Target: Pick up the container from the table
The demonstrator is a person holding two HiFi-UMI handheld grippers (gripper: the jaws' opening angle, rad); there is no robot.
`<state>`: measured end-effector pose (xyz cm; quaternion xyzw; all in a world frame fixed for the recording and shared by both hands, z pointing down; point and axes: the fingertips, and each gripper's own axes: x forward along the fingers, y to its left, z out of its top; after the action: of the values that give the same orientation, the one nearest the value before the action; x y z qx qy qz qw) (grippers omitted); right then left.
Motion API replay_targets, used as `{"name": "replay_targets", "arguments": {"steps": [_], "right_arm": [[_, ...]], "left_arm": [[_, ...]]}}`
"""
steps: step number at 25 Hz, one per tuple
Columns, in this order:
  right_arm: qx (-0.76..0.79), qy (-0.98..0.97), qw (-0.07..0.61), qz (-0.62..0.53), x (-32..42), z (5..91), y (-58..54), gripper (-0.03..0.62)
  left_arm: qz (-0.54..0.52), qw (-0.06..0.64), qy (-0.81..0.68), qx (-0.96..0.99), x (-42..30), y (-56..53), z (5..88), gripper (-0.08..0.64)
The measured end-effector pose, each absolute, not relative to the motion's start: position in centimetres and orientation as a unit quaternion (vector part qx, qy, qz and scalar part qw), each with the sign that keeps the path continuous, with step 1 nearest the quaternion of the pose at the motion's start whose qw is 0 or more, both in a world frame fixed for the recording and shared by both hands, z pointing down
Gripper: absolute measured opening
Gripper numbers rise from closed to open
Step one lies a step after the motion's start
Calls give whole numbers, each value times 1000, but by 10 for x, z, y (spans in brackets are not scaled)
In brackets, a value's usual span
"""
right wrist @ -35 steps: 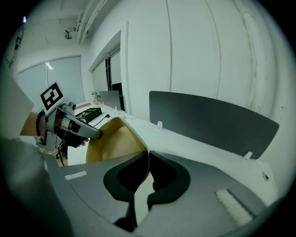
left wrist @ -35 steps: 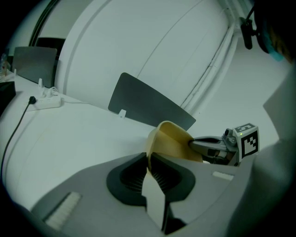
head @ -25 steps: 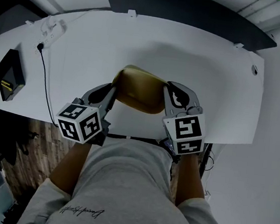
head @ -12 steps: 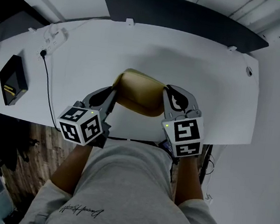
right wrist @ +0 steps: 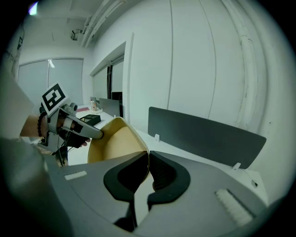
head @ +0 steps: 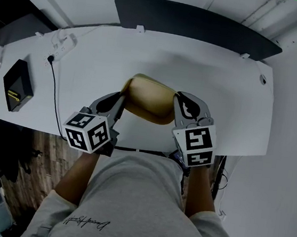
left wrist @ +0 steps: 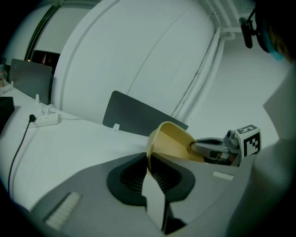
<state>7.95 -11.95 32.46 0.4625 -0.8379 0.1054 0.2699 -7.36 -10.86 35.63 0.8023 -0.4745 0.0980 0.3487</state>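
Note:
A tan, open-topped container [head: 148, 99] hangs just above the white table [head: 232, 93], held between my two grippers. My left gripper [head: 119, 101] is shut on its left rim, and the thin wall stands between the ribbed pads [left wrist: 162, 175]. My right gripper [head: 178, 105] is shut on the opposite rim. In the left gripper view the container [left wrist: 173, 139] rises past the jaws, with the right gripper [left wrist: 217, 148] on its far side. The right gripper view has the container [right wrist: 115, 139] pinched at my right gripper [right wrist: 149, 169], with the left gripper [right wrist: 74, 127] beyond.
A black box [head: 17, 84] lies at the table's left end. A white power strip [head: 63, 43] sits near the back left, and its black cable [head: 52, 90] runs over the front edge. A dark divider panel [head: 198, 22] lines the far edge. The person's torso fills the foreground.
Both grippers and the container have risen slightly together, with the grips unchanged. The head view has tilted, so the table sits lower in the picture.

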Motion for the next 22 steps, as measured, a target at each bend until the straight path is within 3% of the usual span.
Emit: {"name": "replay_targets", "arguments": {"steps": [22], "right_arm": [[449,-845,272,103,74,324,-110,28]], "left_arm": [[96,350,-481,798,-79,-95,354,31]]}}
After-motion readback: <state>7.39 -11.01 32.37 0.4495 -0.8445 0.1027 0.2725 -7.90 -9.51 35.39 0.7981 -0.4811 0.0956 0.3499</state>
